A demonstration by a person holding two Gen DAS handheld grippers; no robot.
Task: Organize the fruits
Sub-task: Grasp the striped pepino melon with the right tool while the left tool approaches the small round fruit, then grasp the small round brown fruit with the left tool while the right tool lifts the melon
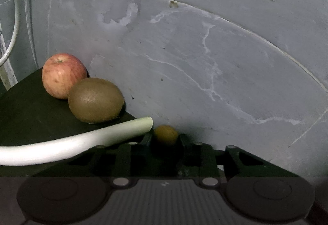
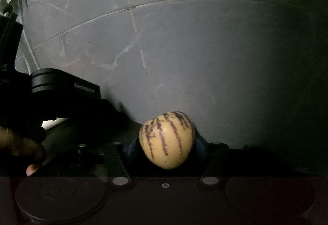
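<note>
Your left hand-held gripper (image 1: 165, 138) pinches a small yellow fruit (image 1: 165, 134), your right hand-held gripper (image 2: 167, 146) a striped melon (image 2: 167, 139); squeezing harder could bruise either.

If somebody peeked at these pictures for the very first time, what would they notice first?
Probably the cream fruit with purple stripes, low in the middle of the right wrist view, clamped by the right gripper. In the left wrist view, a red apple and a brown kiwi sit touching on a dark board at the left, with a pale leek stalk in front. The left gripper pinches a small yellow fruit.
</note>
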